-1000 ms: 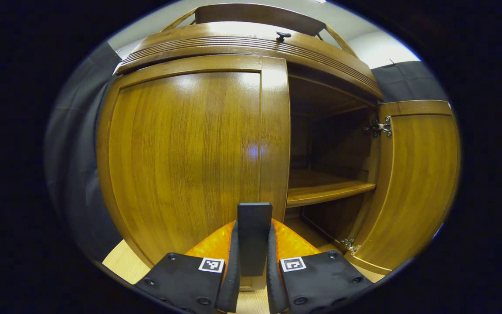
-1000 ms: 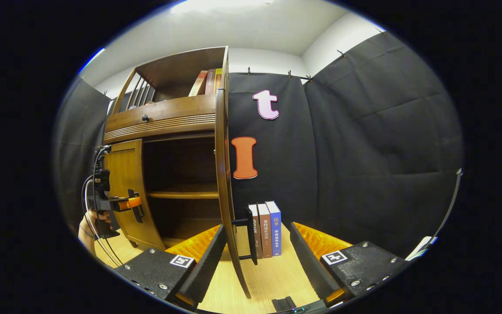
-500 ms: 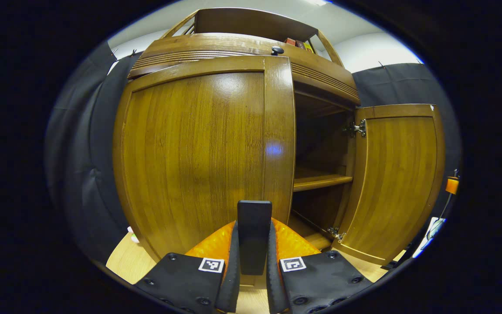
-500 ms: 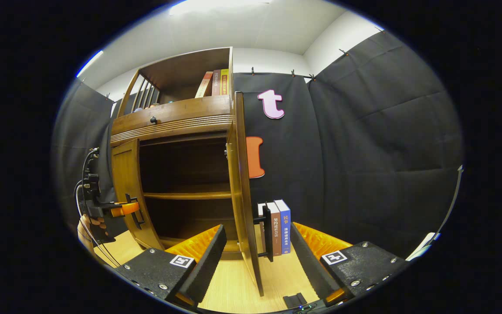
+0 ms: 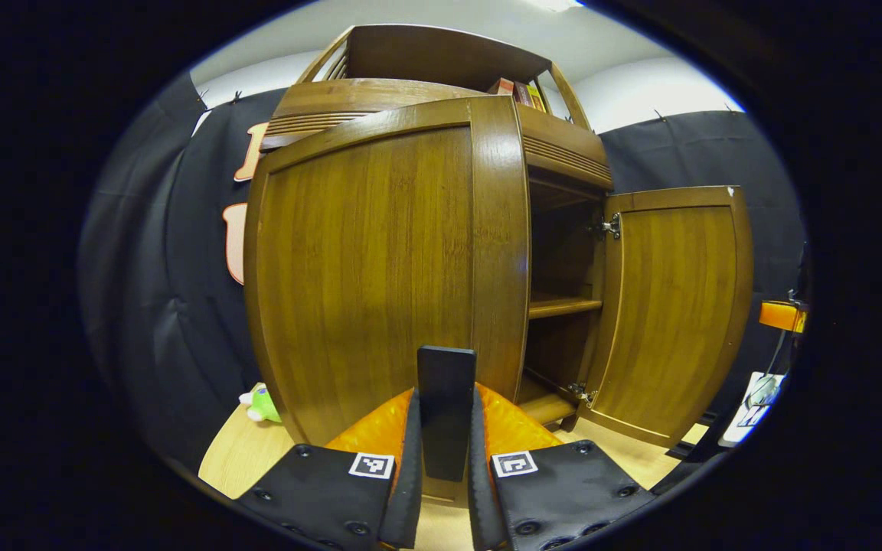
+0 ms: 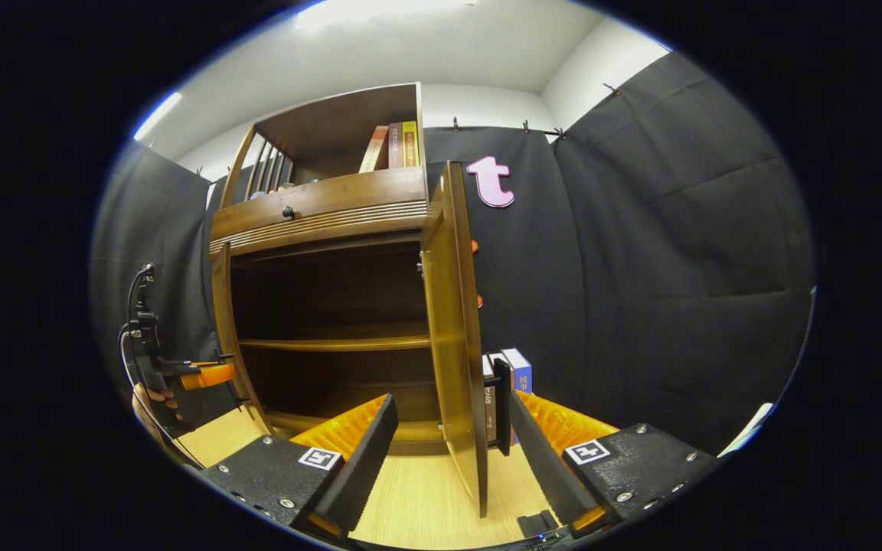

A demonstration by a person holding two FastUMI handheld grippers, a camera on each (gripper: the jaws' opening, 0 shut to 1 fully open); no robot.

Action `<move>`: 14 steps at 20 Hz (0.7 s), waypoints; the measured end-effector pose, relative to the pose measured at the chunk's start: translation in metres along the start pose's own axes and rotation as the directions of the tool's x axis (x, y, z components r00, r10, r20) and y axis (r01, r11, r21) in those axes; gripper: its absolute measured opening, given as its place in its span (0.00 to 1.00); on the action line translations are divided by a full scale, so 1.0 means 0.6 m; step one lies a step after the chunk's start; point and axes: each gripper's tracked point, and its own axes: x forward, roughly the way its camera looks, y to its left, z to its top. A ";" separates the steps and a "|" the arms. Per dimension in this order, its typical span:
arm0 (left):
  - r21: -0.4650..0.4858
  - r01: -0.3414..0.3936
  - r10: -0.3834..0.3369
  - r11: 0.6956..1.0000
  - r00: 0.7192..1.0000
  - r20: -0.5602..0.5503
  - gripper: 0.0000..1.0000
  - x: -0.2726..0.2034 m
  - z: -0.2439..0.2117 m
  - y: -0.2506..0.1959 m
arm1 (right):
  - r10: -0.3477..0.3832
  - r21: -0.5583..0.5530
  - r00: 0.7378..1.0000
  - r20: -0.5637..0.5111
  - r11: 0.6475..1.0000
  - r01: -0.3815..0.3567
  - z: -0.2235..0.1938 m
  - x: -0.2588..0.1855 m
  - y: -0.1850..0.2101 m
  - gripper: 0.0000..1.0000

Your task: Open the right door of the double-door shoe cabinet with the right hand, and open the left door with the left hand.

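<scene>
Both doors [image 5: 380,275] swung wider; left gripper [image 5: 446,459] pinches one handle [image 5: 446,405], right gripper [image 6: 449,451] spread.

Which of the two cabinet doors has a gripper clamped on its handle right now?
The left door: the left gripper is shut on its handle. The right door stands free between the right gripper's open fingers.
</scene>
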 end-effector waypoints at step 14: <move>-0.016 -0.079 0.079 0.997 0.997 -0.003 0.34 -0.104 -0.005 0.068 | 0.071 -0.015 0.997 0.001 0.997 -0.071 -0.008 0.006 0.073 0.91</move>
